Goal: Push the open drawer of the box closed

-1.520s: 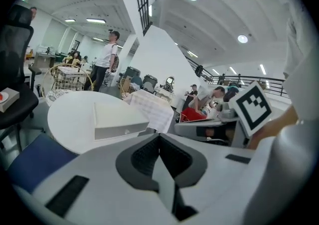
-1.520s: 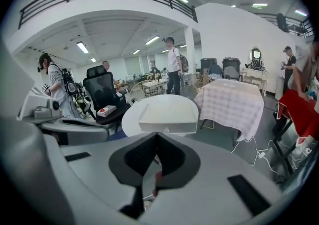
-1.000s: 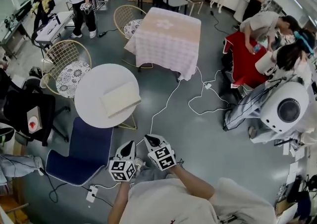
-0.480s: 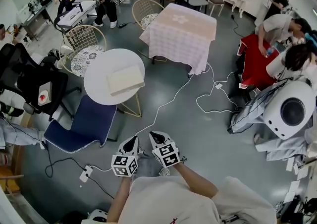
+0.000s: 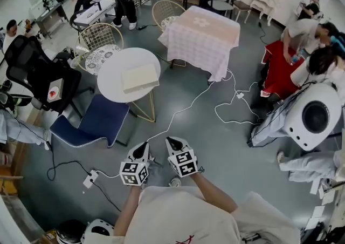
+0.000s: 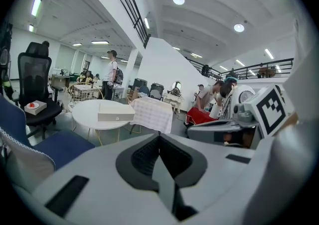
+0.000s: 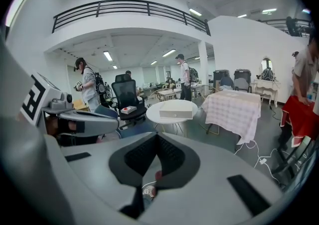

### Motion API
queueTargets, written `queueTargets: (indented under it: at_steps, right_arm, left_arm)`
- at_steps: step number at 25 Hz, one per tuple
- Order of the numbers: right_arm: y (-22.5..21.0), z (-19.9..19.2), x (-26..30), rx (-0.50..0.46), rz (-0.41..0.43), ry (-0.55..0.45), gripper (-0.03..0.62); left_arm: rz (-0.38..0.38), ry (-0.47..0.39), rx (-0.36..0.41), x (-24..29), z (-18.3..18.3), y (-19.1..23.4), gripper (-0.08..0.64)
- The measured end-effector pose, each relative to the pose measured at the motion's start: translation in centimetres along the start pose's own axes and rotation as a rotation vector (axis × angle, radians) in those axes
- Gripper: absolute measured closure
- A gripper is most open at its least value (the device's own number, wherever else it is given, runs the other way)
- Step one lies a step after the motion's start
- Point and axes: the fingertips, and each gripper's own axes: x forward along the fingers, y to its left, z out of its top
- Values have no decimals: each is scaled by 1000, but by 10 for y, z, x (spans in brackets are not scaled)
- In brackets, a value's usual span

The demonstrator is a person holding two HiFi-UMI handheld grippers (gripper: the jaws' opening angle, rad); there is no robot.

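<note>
The round white table [image 5: 114,85] has drifted up the head view since a second ago, the box [image 5: 140,78] lying on it, well across the grey floor [image 5: 237,146] from the left gripper [image 5: 143,148] and right gripper [image 5: 171,143], both with jaws together and empty.

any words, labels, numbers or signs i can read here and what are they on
No text here can be read.
left gripper and right gripper: their cubes carry black-and-white square marker patterns only, no letters or digits.
box: a small mark on its front, too small to read.
shirt: red print at the lower edge of the head view, too small and cut off to read.
</note>
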Motion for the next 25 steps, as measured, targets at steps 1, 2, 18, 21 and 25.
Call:
queueTargets:
  at_steps: [1,2,18,21,25]
  right_arm:
    - [0,0,-4,-1,-2,-2,577]
    - [0,-2,-8,2,-3,-4,577]
    - [13,-13,-36,-38,-6,-17,577]
    - [16,-16,-34,-40,-7,-17,577]
    - [26,-18,-35,-38,2,-12,577]
  left_arm:
    - [2,-7,2,-3,1,-2,548]
    - [3,-14,5,-7,3,-5,548]
    - [-3,-55,28,-29,-1,-26,548]
    - [-4,-59,28,-31,-3,-24,548]
    - [0,-58,29,-38,-5,-23,547]
